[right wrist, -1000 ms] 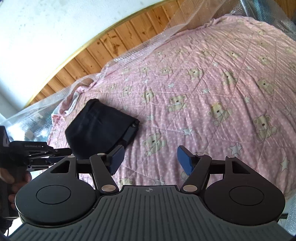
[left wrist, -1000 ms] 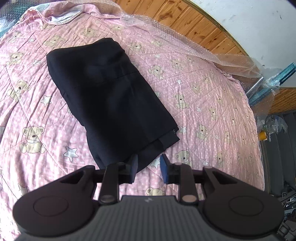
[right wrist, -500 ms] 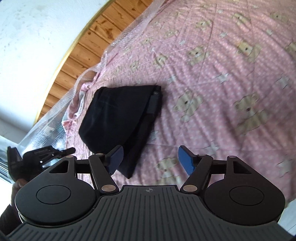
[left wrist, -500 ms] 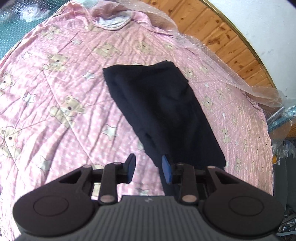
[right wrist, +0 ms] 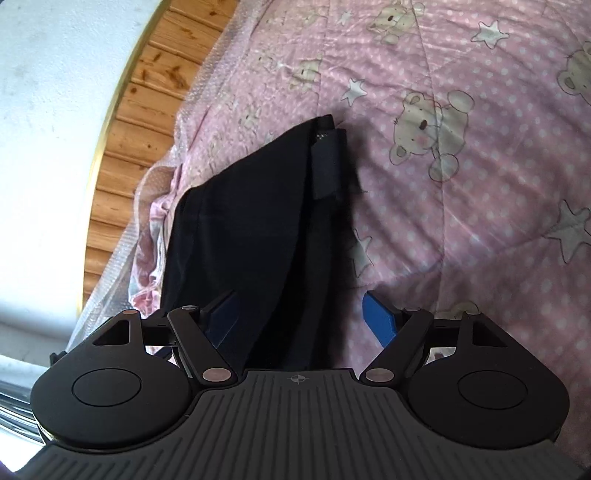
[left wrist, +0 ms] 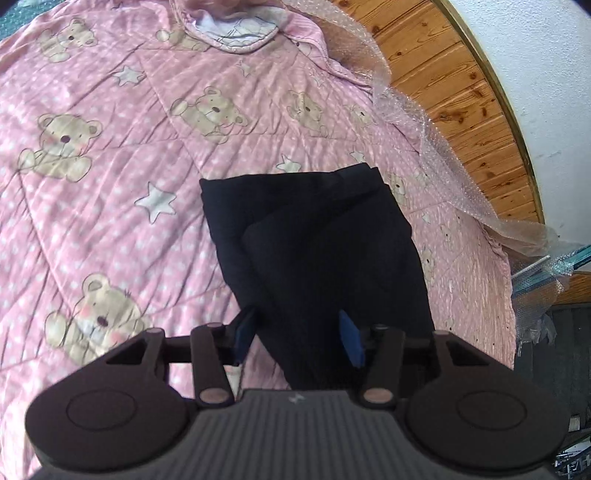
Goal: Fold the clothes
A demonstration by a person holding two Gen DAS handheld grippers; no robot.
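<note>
A black folded garment (left wrist: 317,243) lies on the pink bear-print quilt (left wrist: 110,177). In the left wrist view it runs from mid-frame down to my left gripper (left wrist: 297,334), whose blue-padded fingers stand open on either side of its near end. The right wrist view shows the same garment (right wrist: 258,229) with a dark tag or band (right wrist: 325,162) at its far corner. My right gripper (right wrist: 303,314) is open, its fingers straddling the garment's near edge. Whether any finger touches the cloth I cannot tell.
A wooden headboard (left wrist: 454,85) and white wall (left wrist: 546,74) border the bed, with bubble wrap (left wrist: 436,147) along the quilt's edge. A white-lined quilt corner (left wrist: 236,29) is turned over at the far end. Dark clutter (left wrist: 546,314) sits off the bed's right side.
Both grippers have moved in close over the garment's near end. The left gripper has opened wider, and the garment now lies between each pair of fingers.
</note>
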